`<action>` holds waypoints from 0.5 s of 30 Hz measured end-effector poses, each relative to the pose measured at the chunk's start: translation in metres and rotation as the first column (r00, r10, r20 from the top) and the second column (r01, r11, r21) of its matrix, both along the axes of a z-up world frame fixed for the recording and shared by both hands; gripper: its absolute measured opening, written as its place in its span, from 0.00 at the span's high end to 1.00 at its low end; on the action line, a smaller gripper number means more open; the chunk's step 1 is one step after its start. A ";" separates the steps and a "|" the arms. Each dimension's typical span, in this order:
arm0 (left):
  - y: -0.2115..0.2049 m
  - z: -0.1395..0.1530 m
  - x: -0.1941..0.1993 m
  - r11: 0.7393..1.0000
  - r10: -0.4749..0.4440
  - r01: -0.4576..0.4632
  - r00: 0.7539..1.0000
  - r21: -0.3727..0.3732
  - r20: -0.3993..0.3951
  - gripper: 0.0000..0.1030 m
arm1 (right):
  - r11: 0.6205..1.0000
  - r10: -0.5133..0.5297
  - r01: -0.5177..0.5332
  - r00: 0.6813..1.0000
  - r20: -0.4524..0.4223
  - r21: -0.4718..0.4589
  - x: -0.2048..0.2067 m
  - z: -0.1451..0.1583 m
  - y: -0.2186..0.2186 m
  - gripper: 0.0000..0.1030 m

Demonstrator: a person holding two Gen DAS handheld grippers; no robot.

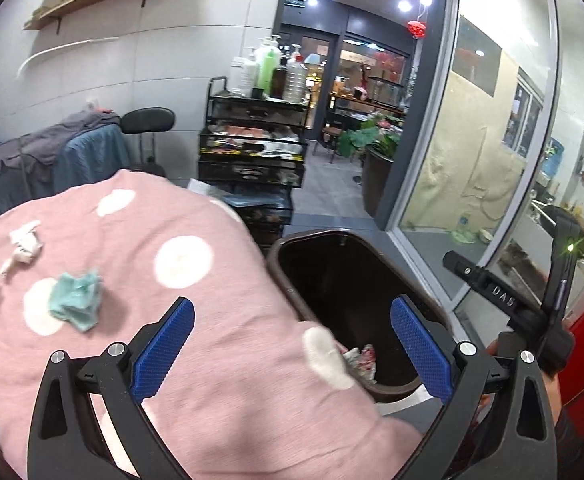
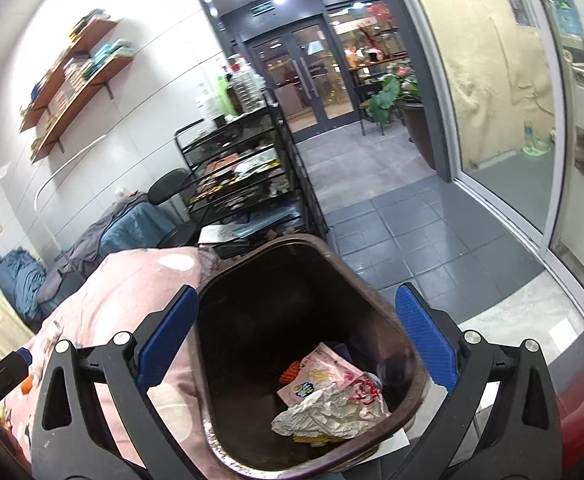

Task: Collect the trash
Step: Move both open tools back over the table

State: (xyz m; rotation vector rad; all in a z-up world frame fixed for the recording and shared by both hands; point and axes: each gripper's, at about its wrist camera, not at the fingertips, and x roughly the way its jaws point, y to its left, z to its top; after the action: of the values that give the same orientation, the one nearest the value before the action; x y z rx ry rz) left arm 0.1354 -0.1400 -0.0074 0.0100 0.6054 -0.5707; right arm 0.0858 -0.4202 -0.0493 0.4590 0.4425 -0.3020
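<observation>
1. Left wrist view: the left gripper (image 1: 292, 354) stands fully spread with nothing between its blue pads (image 1: 164, 354), which hang over the edge of a pink dotted blanket (image 1: 212, 320) in the lower middle of the frame. The brown bin (image 1: 288, 276) sits right of centre, pressed against the blanket's edge.
   - The remaining trash lies at centre left: a crumpled teal tissue (image 1: 77, 300), and further left some white tissue scraps (image 1: 24, 242) near the frame's edge.
   - The teal wad looks feather-light, soft and springy. It should crush easily, so I judge a pinch across its raised middle, taken from above, safest. A bite that is too deep may also catch the blanket.
   - The white scraps look thinner, flatter and scattered, likely harder to pick cleanly.

2. Right wrist view: the right gripper (image 2: 296, 344) is also spread wide and empty, its pads straddling the bin's rim (image 2: 372, 280) in the lower centre.
   - Inside the bin, at lower centre, lie a pink snack wrapper (image 2: 332, 376) and crumpled white paper (image 2: 324, 410), already collected.
   - The wrapper looks slick and crinkly, the paper light.
</observation>
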 end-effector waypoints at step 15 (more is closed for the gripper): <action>0.100 -0.006 0.002 0.955 0.293 -0.293 0.956 0.038 0.006 0.05 | 0.940 0.313 -0.306 0.949 0.026 -0.151 0.032 0.033 0.099 0.05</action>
State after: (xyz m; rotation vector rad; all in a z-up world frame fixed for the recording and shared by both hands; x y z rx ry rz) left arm 0.1378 -0.0403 -0.0132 -0.0432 0.6038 -0.2712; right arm 0.1180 -0.3215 -0.0166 0.2478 0.4338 -0.0166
